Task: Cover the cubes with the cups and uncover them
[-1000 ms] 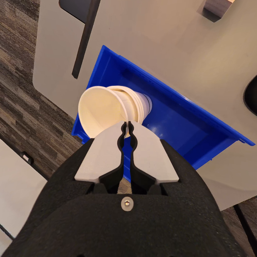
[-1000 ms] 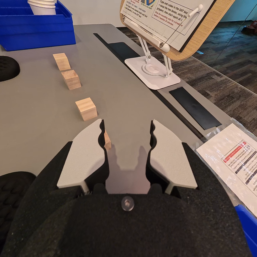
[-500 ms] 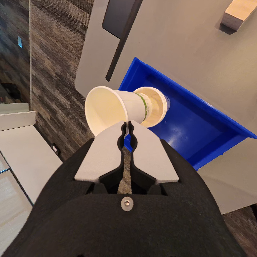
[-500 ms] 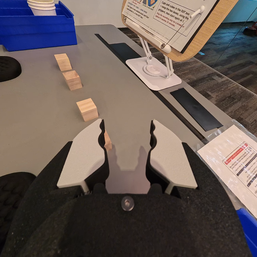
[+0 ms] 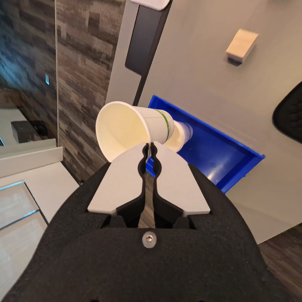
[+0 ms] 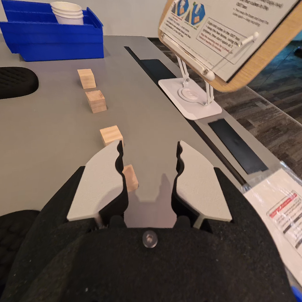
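The left gripper [image 5: 149, 143] is clamped on the rim of a white paper cup [image 5: 124, 129], one finger inside the wall and one outside. The cup is held in the air on its side, mouth toward the camera, clear of the stack of nested cups [image 5: 181, 135] whose open top shows just behind its base. That stack stands in the blue bin [image 5: 217, 155], which sits close to the end edge of the grey surface [image 5: 212, 65], with patterned carpet [image 5: 85, 65] beyond it. One wooden cube [image 5: 240, 45] lies well apart from the bin on bare surface.

The right gripper [image 6: 149, 143] hangs over the surface [image 6: 49, 138] with its jaws apart and nothing between them. Four wooden cubes stand uncovered in a line running away from it: the nearest cube [image 6: 130, 177] is partly hidden behind the left finger, the next cube [image 6: 111, 134] sits just past the fingertip, then a darker cube [image 6: 96, 101] and the farthest cube [image 6: 86, 78]. Gaps separate them all. To the right of the line, bare surface runs to a black strip [image 6: 163, 76] and the base of a document stand [image 6: 191, 101]. A plastic-wrapped sheet [image 6: 277, 220] lies at the near right edge.
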